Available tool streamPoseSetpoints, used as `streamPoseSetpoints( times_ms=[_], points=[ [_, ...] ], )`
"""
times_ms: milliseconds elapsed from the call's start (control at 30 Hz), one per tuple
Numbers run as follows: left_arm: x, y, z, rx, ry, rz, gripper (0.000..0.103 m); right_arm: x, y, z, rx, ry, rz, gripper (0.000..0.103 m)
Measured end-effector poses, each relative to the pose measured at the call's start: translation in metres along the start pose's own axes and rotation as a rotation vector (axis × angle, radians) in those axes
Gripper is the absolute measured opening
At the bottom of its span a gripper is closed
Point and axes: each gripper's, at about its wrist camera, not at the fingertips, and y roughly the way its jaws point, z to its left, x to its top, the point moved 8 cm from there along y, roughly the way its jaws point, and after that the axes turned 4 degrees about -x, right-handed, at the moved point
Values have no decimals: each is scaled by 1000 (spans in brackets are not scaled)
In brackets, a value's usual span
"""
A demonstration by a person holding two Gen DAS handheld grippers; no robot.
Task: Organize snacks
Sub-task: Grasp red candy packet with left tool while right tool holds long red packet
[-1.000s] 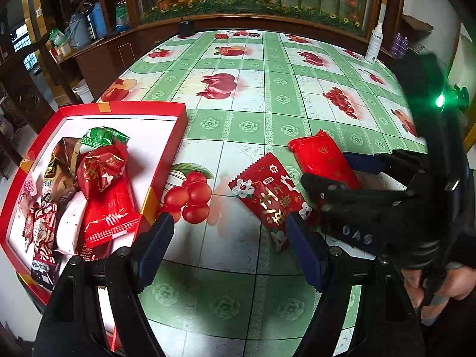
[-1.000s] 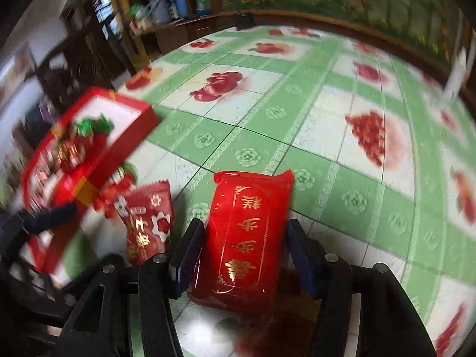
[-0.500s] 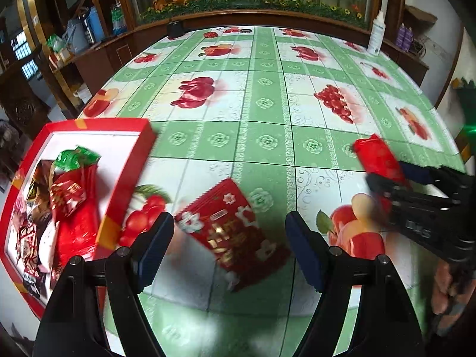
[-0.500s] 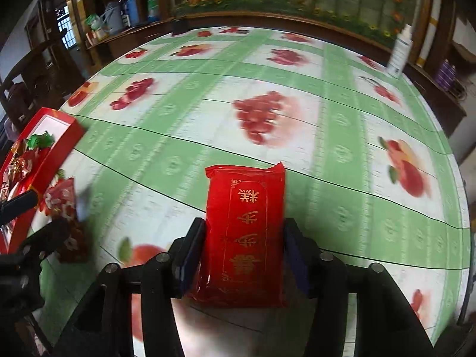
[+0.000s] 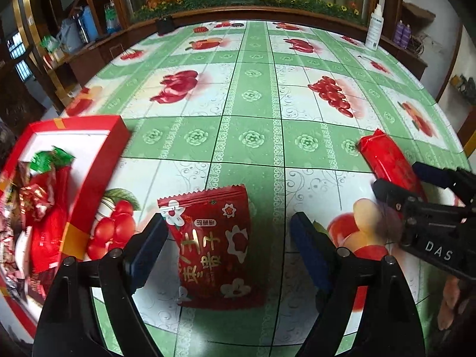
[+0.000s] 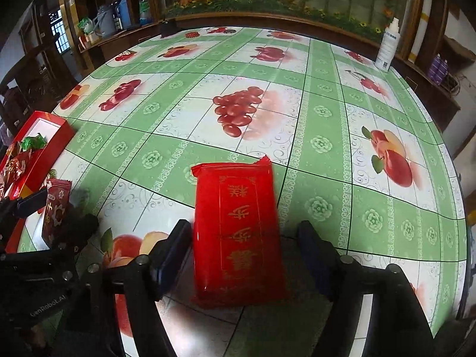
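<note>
Left wrist view: the left gripper hangs over the table with its jaws wide and lately opened a little further, straddling a red flowered snack pouch that lies flat near the table's near edge. The left finger looks to sit at the pouch's side, though contact cannot be settled; the right finger stands clear of it, so nothing is clenched. The red tray, already holding several wrapped snacks, sits at the table's left edge, just beside the pouch. Toward the right edge the right gripper reaches around a red packet.

Right wrist view: the right gripper has just been opening; the long red packet with gold characters lies flat between its fingers, the left pad close against its side, the right pad apart, so it is released rather than grasped. The tray is well apart, at the far left.

Judged step: both tools are lined up to pick a snack each. Next, each needs to close squarely across its packet's narrow width, lift, and carry it left into the tray
</note>
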Motion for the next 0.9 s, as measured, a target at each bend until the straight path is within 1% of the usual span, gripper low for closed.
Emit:
streamPoseSetpoints(
  times_ms=[100, 233, 333, 400, 433, 467, 733, 900],
  points=[
    [0, 2, 2, -26, -25, 7, 87, 0, 0, 0, 1, 0, -3, 77],
    [0, 3, -2, -30, -14, 10, 88, 0, 0, 0, 2, 1, -6, 78],
    [1, 5, -5, -39, -6, 15, 94, 0, 2, -1, 0, 4, -7, 82],
    [0, 8, -5, -38, -6, 26, 103, -1, 3, -3, -4, 12, 3, 93],
    [0, 9, -4, -38, -11, 33, 103, -2, 5, -3, -7, 16, 9, 96],
    [1, 9, -3, -40, -12, 25, 103, -3, 6, -5, -9, 20, 17, 103],
    [8, 12, -2, -41, 2, -16, 103, -5, 5, -7, -18, 35, -3, 102],
    [12, 14, -6, -51, 15, -35, 103, -1, 2, -7, -20, 37, -18, 89]
  ],
)
